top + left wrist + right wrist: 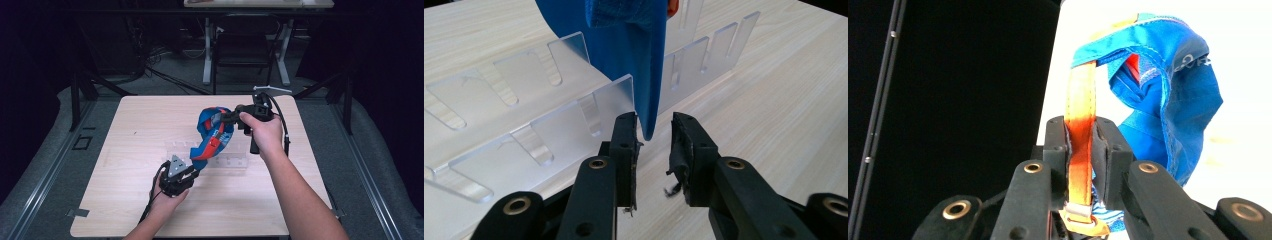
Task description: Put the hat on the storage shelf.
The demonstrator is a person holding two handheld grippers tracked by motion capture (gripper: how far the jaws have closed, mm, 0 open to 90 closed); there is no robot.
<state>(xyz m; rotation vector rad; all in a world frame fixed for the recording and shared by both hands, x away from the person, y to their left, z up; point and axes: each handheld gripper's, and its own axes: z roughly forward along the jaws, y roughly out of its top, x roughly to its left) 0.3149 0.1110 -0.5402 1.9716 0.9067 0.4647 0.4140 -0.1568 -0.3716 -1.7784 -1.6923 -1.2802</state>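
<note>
**Hanging blue fabric held over a clear rack**

Holding an orange webbing strap (1081, 125) tight between its closed jaws, the right tool (1082, 131) keeps a blue fabric item with red and orange trim (212, 135) lifted above the pale wooden worktop (125, 150). The fabric droops from that strap down toward the left tool (655, 131), whose jaws stand apart with the cloth's lower blue tip (648, 120) hanging between them, touching or nearly touching the left jaw; it is not clamped.

A likely risk is the loose tip swinging out of the gap as the left tool closes, leaving an empty pinch. Another is the soft cloth catching on the upright dividers of the clear acrylic slotted rack (574, 105) just behind it, since it dangles right beside them.

The item looks limp and folded, with stitched edges, a red patch at mid-length and faint lettering; it would sag and twist freely.
</note>
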